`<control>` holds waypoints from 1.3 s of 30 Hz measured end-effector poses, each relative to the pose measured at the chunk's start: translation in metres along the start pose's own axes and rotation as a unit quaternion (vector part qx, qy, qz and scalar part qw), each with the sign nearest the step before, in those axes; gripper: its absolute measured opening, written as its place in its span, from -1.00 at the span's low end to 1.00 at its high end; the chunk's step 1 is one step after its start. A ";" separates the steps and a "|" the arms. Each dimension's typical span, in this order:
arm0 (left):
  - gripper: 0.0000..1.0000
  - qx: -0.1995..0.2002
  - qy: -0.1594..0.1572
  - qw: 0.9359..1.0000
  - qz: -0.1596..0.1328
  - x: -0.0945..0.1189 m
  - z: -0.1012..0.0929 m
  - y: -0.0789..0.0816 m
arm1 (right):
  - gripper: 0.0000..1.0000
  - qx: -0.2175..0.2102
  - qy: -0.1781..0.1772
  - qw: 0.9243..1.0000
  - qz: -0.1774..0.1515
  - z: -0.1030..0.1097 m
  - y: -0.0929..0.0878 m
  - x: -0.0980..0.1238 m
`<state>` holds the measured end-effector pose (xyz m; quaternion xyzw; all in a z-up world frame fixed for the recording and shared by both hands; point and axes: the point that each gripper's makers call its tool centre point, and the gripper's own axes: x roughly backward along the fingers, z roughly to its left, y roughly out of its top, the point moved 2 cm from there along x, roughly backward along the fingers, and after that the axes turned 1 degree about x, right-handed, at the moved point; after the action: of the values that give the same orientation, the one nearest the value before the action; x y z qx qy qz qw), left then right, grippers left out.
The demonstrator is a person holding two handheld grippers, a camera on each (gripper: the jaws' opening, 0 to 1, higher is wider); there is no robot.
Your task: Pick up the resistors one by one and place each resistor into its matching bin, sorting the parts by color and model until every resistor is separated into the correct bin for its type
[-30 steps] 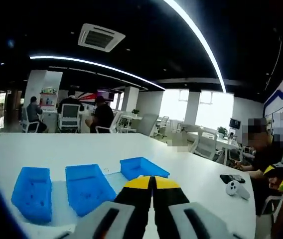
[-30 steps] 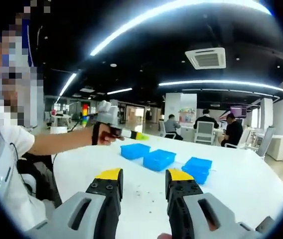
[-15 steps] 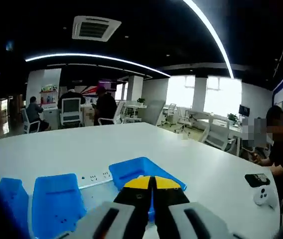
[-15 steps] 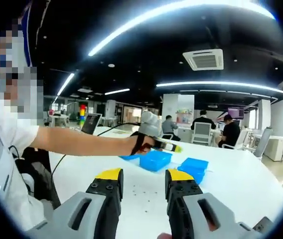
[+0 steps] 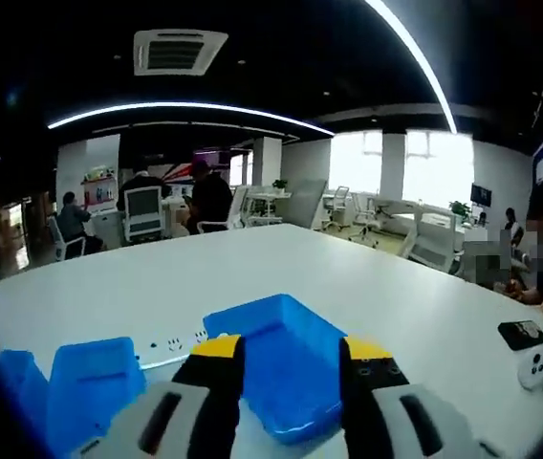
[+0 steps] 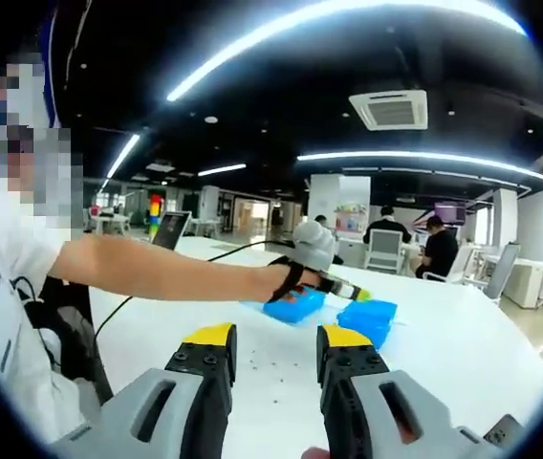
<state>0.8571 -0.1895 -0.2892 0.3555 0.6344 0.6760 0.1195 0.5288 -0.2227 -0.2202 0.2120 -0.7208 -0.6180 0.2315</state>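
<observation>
Now our left tongs (image 5: 291,356), shut a second ago, stand apart and empty over the nearest blue plastic bin (image 5: 276,368): a resistor likely dropped. Right tongs (image 6: 276,349) hang open, empty; beyond, specks, likely resistors (image 6: 273,367), dot the white tabletop (image 6: 444,354).

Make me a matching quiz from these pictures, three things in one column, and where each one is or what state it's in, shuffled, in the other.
Things:
1. left gripper
2. right gripper
3. black phone

Places or states:
a. lies flat on the white table, beside a white controller
b. jaws open, a blue bin seen between them
c. jaws open, small scattered parts on the table ahead

Pairs: 1-b, 2-c, 3-a
</observation>
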 end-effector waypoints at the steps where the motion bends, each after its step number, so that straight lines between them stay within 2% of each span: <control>1: -0.11 -0.002 0.000 1.000 0.001 0.003 0.001 0.000 | -0.29 -0.002 0.002 1.000 -0.002 0.001 0.001 0.000; 8: -0.14 -0.007 -0.018 1.000 -0.018 0.034 0.007 0.018 | -0.29 -0.005 0.012 1.000 -0.011 0.007 0.007 0.001; 12: -0.17 0.005 -0.045 0.998 -0.046 0.070 0.007 0.036 | -0.29 -0.004 0.014 1.000 -0.011 0.008 0.008 0.001; 14: -0.21 0.007 -0.054 0.997 -0.059 0.095 0.010 0.044 | -0.29 -0.004 0.014 1.000 -0.010 0.008 0.007 0.001; 19: -0.24 0.006 -0.073 0.994 -0.084 0.150 0.012 0.049 | -0.29 -0.005 0.017 1.000 -0.009 0.007 0.006 -0.001; 23: -0.24 0.007 -0.089 0.991 -0.103 0.200 0.013 0.041 | -0.29 -0.005 0.017 1.000 -0.008 0.007 0.005 -0.002; 24: -0.24 0.007 -0.090 0.990 -0.105 0.204 0.013 0.040 | -0.29 -0.005 0.017 1.000 -0.007 0.007 0.005 -0.003; 27: -0.24 0.001 -0.098 0.988 -0.117 0.236 0.011 0.028 | -0.29 -0.004 0.019 1.000 -0.005 0.008 0.003 -0.005; 31: -0.24 0.017 -0.113 0.984 -0.139 0.270 0.006 0.013 | -0.29 -0.003 0.021 1.000 -0.003 0.009 0.002 -0.007; 32: -0.25 0.020 -0.114 0.983 -0.143 0.279 0.003 0.005 | -0.29 -0.003 0.022 1.000 -0.003 0.009 0.002 -0.007; 37: -0.25 0.031 -0.123 0.981 -0.150 0.306 -0.003 -0.021 | -0.29 -0.009 0.023 1.000 -0.007 0.007 0.002 -0.007; 39: -0.25 0.022 -0.125 0.981 -0.146 0.317 -0.006 -0.035 | -0.27 -0.008 0.022 1.000 -0.006 0.006 0.001 -0.007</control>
<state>0.6156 0.0055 -0.2174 0.3436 0.6741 0.5873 0.2873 0.5305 -0.2139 -0.2205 0.2282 -0.7095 -0.6202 0.2447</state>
